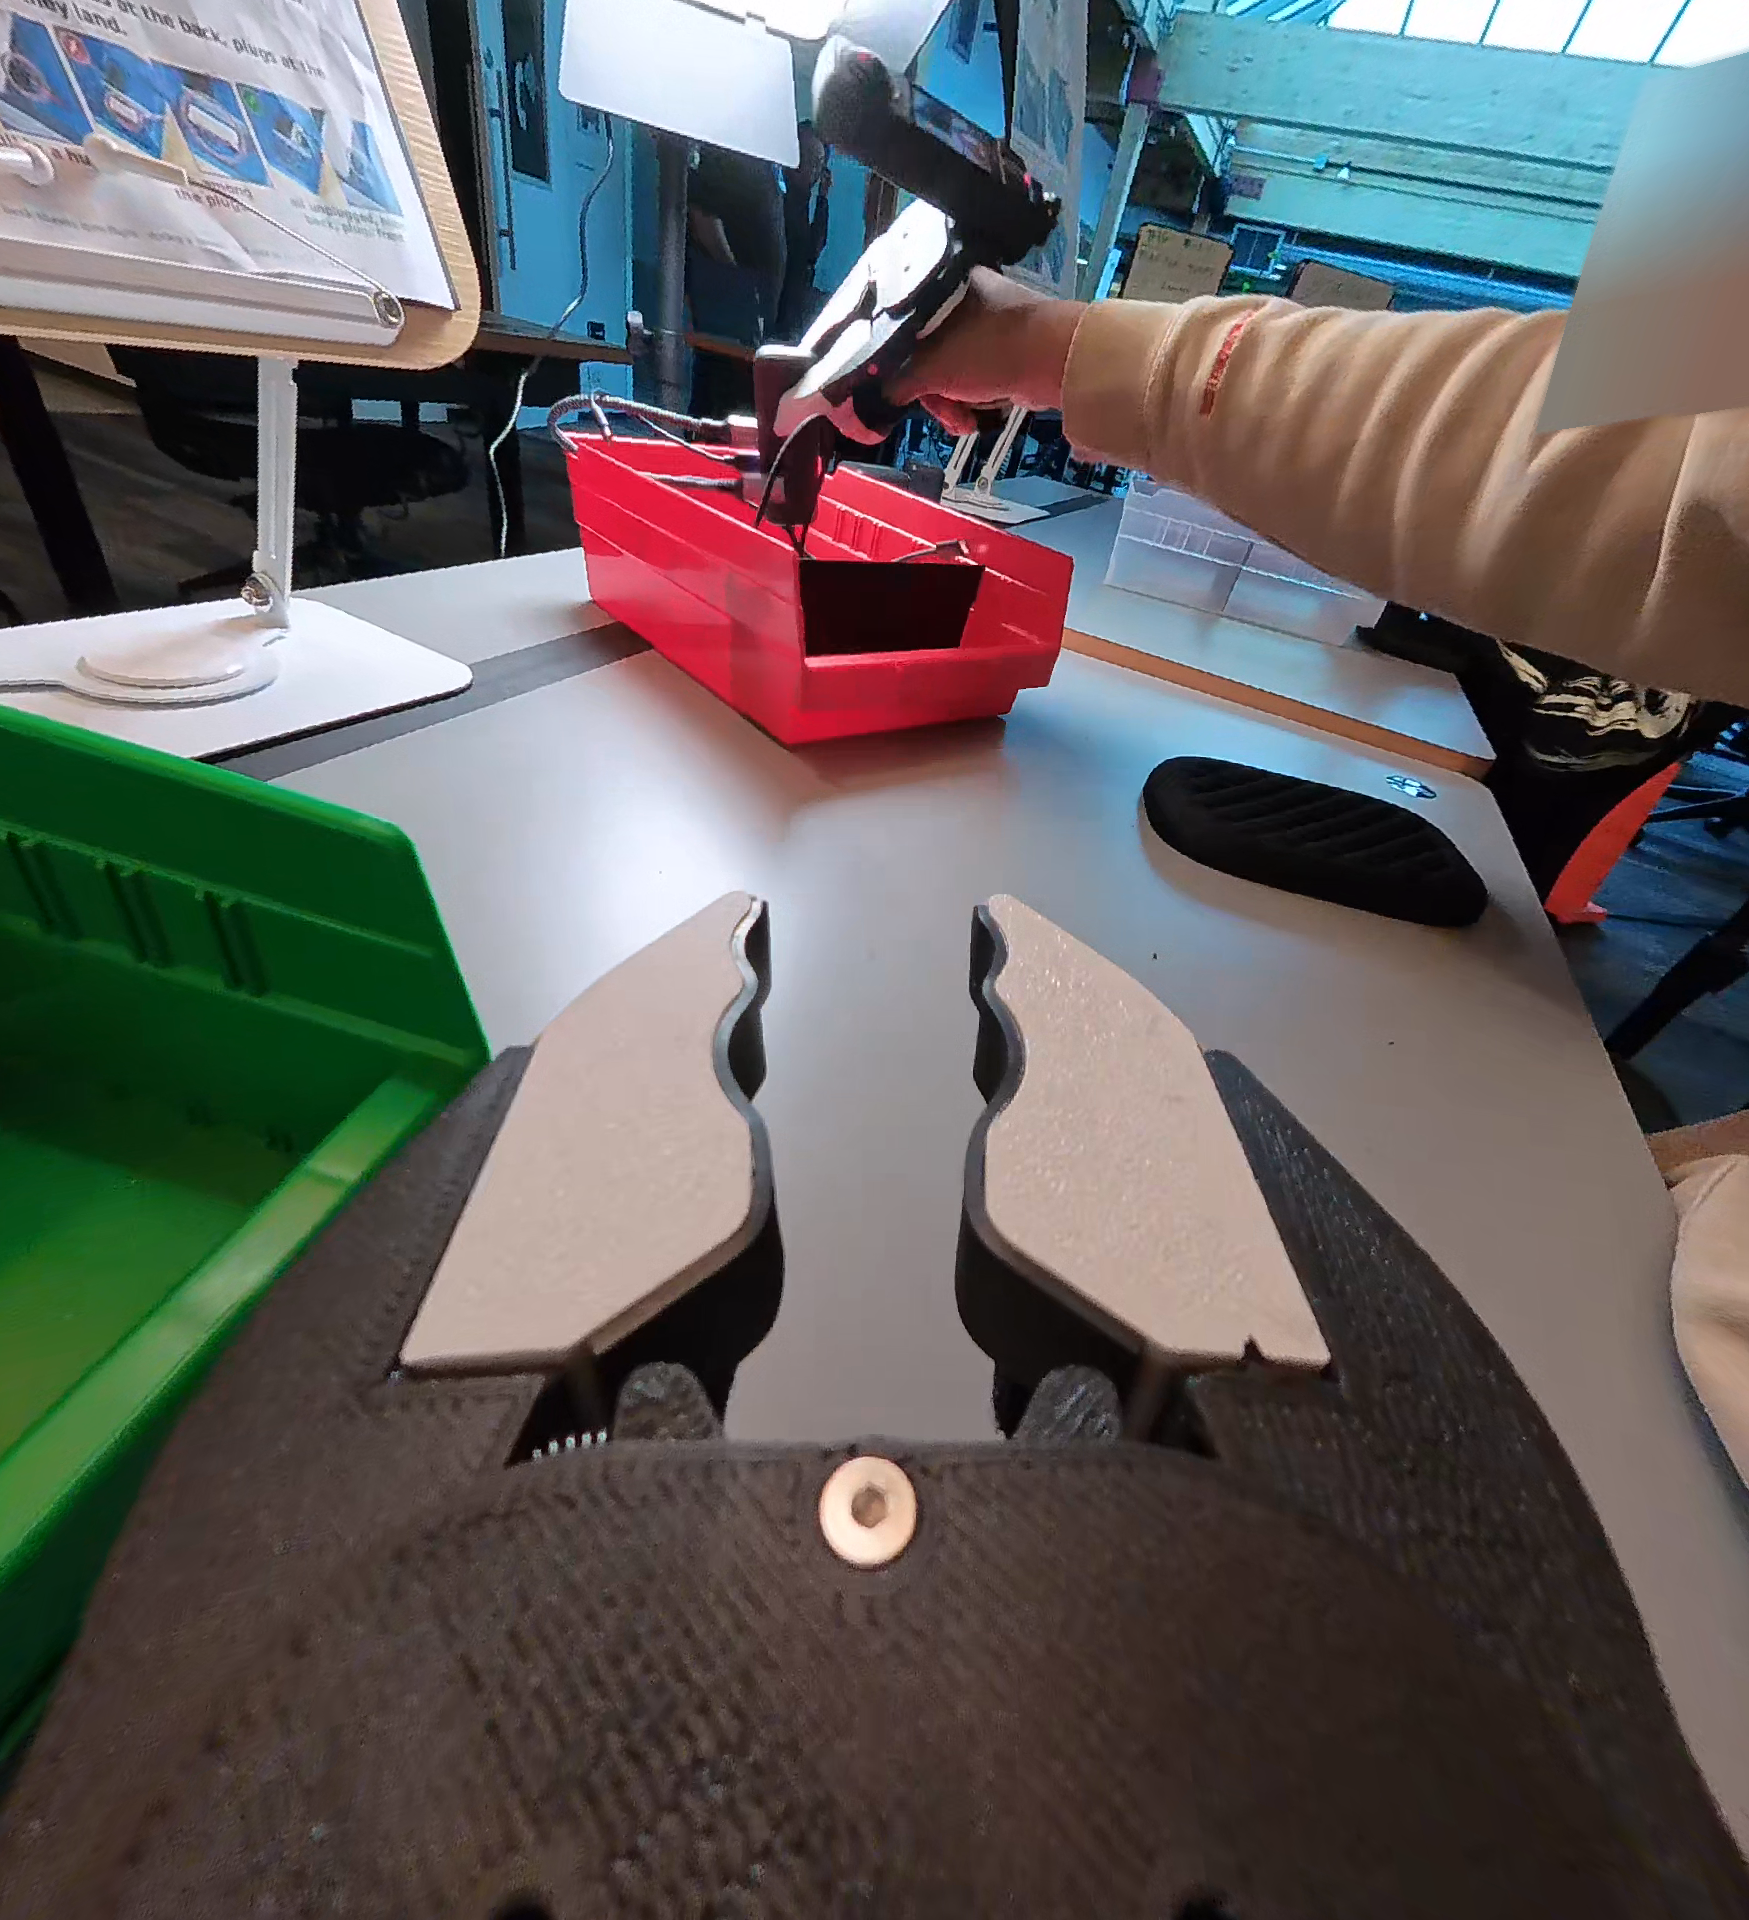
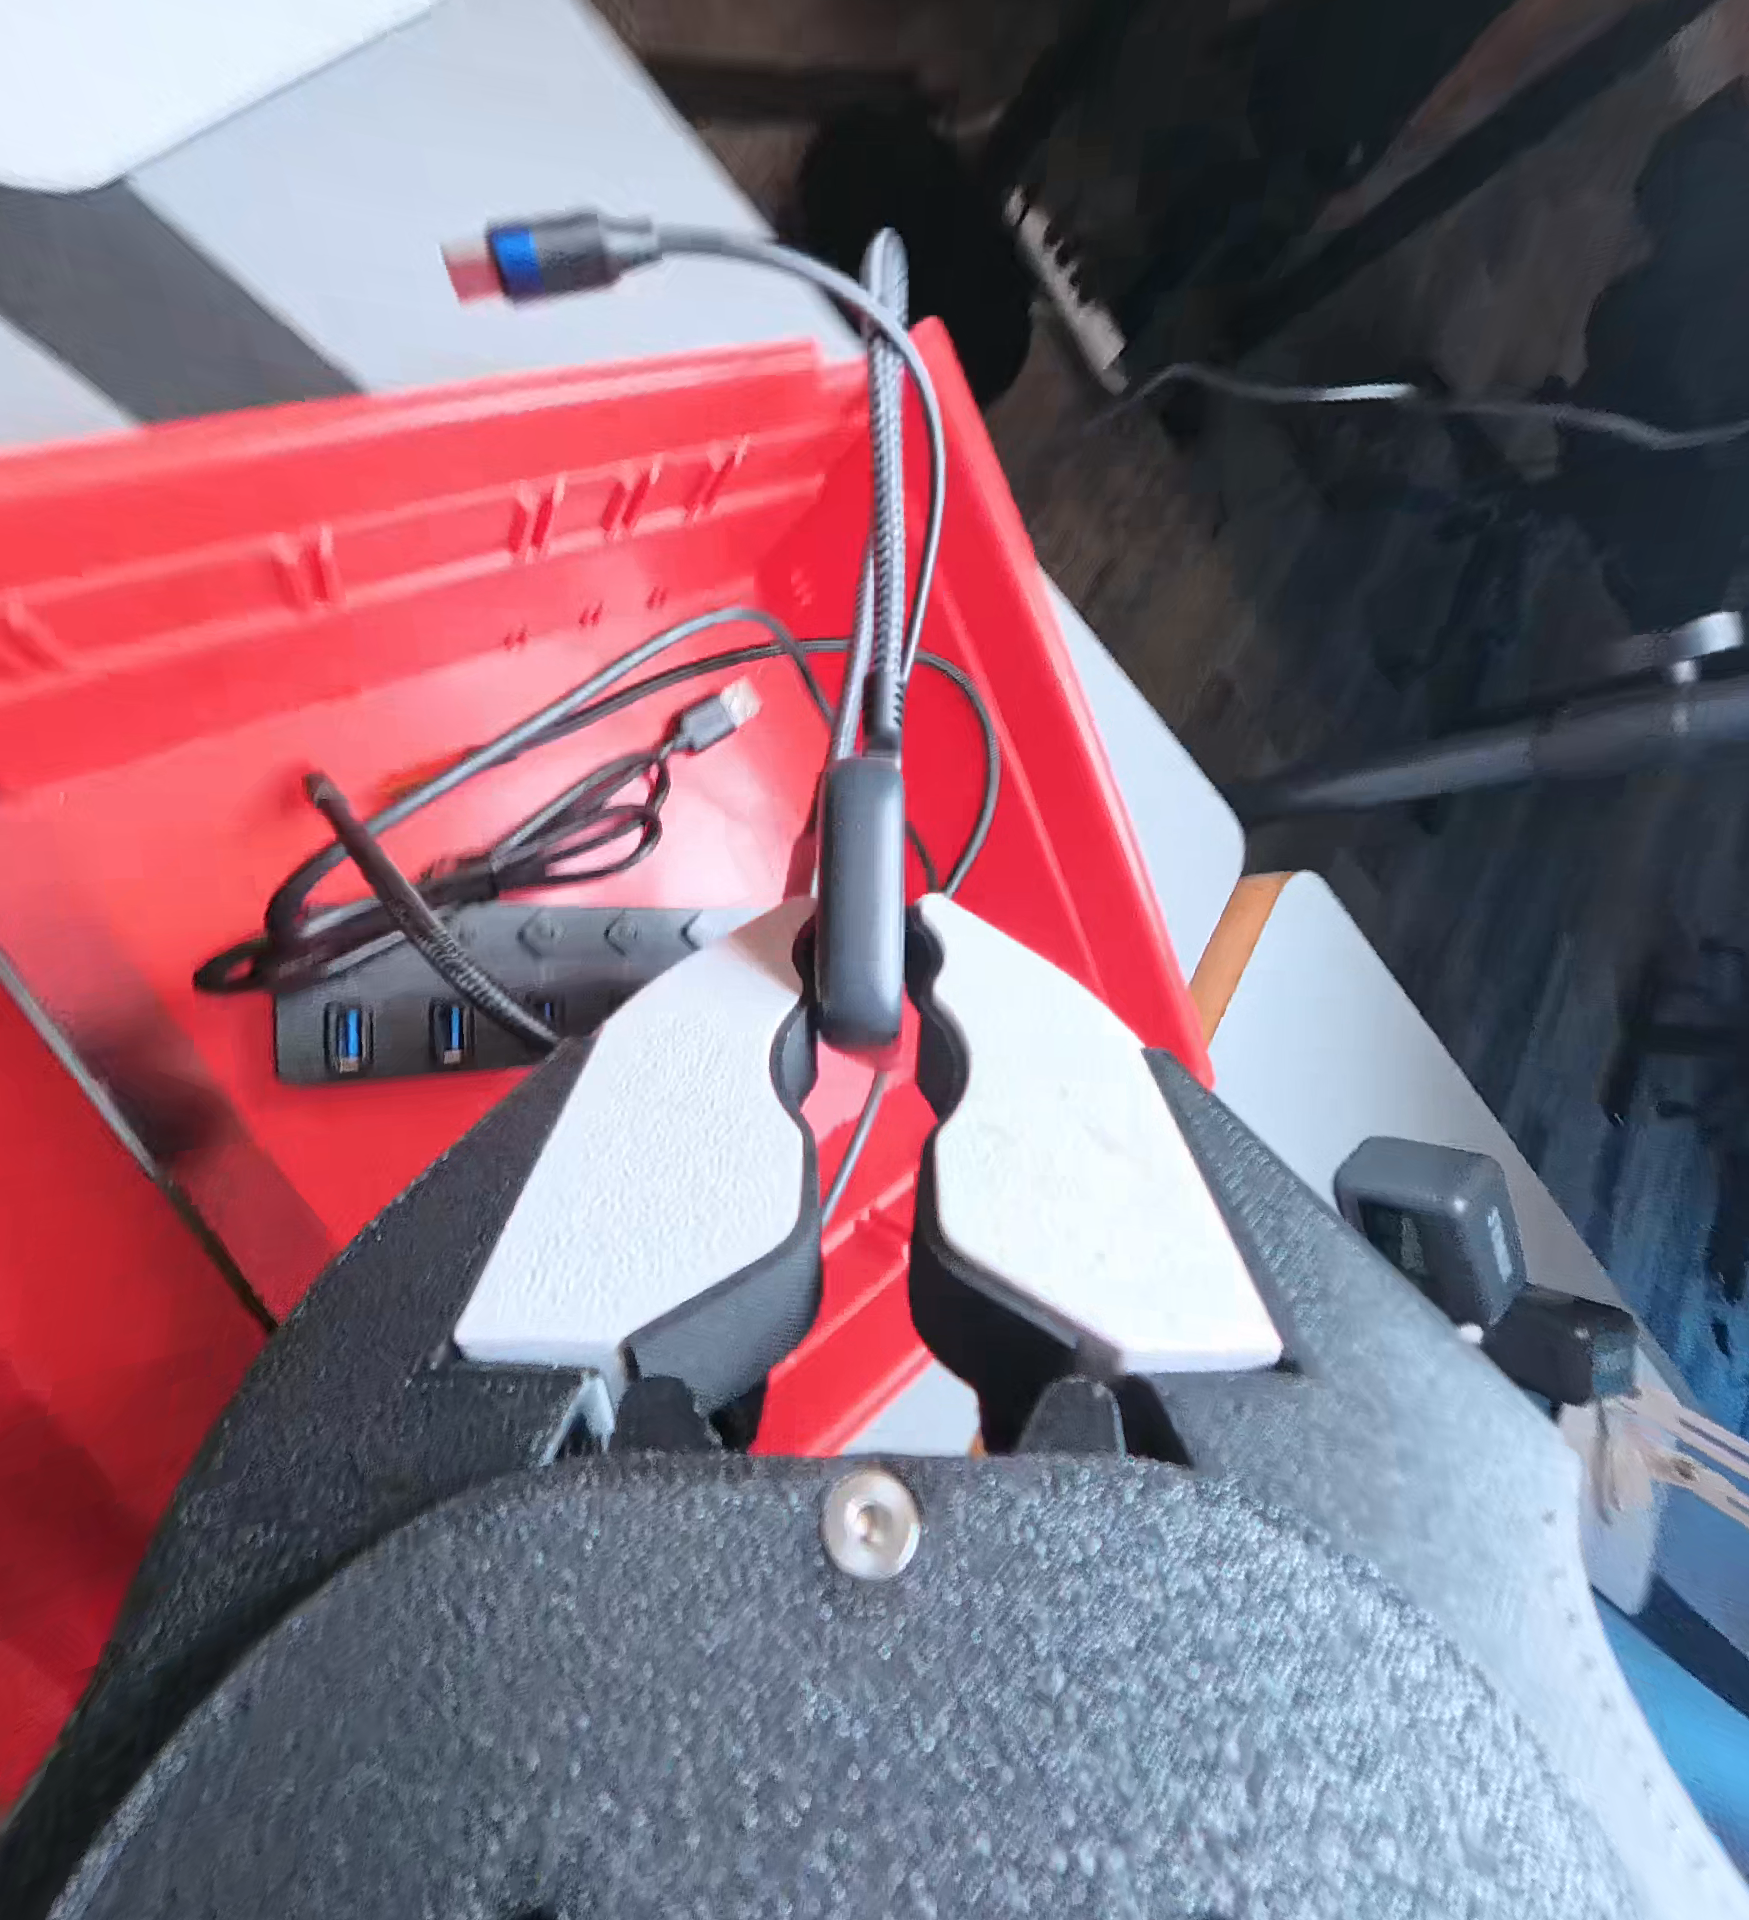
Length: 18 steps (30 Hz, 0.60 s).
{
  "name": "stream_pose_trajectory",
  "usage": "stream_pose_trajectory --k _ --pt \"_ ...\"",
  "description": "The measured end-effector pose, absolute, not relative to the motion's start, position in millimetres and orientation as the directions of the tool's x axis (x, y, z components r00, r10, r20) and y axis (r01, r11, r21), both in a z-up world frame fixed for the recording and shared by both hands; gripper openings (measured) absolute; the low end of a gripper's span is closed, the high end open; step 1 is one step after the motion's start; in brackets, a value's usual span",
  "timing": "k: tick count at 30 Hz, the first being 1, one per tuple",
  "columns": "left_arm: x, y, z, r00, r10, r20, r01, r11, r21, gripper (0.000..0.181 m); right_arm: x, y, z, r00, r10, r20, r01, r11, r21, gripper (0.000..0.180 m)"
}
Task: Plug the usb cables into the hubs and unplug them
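Observation:
My left gripper [image 1: 870,935] is open and empty, low over the grey table [image 1: 953,831]. The red bin [image 1: 704,613] stands at the far middle, and the right gripper [image 1: 797,499], held by a hand in a beige sleeve, reaches down into it. In the right wrist view my right gripper [image 2: 859,935] is shut on a small dark oblong hub [image 2: 857,862] with a braided cable [image 2: 885,468] running up over the red bin's [image 2: 226,582] rim. A long black hub with blue ports [image 2: 454,1008] lies on the bin floor among thin black cables [image 2: 496,831]. A blue-ringed USB plug [image 2: 537,260] sticks out past the rim.
A green bin [image 1: 143,1039] sits close at my left. A white stand [image 1: 205,655] with an instruction sheet is at back left. A black wrist rest [image 1: 1306,852] lies at the right, near the table edge. A small black device [image 2: 1431,1226] sits beside the red bin.

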<state>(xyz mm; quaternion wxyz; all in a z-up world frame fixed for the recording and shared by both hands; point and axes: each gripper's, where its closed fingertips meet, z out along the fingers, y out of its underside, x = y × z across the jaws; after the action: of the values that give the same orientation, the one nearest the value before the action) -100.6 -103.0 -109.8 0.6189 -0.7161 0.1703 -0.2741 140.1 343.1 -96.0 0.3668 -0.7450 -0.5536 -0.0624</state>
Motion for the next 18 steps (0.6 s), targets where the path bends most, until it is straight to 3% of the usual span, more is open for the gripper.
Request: stream_pose_trajectory --k 7,10,13,18 --pt "-96.9 -103.5 -112.3 0.794 -0.588 0.158 0.066 -0.176 -0.982 0.037 136.8 302.7 -120.4 0.172 0.859 0.482 0.948 -0.010 -0.319 0.037" --pt "-98.2 -102.6 -114.2 0.800 -0.580 0.156 0.061 -0.180 -0.982 0.038 132.9 286.7 -127.7 0.165 0.886 0.434 0.945 -0.016 -0.326 0.046" --pt "-102.9 -101.6 -115.7 0.813 -0.560 0.156 0.059 -0.188 -0.980 0.039 124.3 272.7 -109.3 0.188 0.902 0.390 0.901 0.000 -0.434 0.055" --pt "-115.1 -98.3 -120.5 0.856 -0.500 0.136 0.031 -0.212 -0.977 0.040 108.7 238.0 -42.2 0.268 0.900 0.344 0.708 0.058 -0.704 0.056"
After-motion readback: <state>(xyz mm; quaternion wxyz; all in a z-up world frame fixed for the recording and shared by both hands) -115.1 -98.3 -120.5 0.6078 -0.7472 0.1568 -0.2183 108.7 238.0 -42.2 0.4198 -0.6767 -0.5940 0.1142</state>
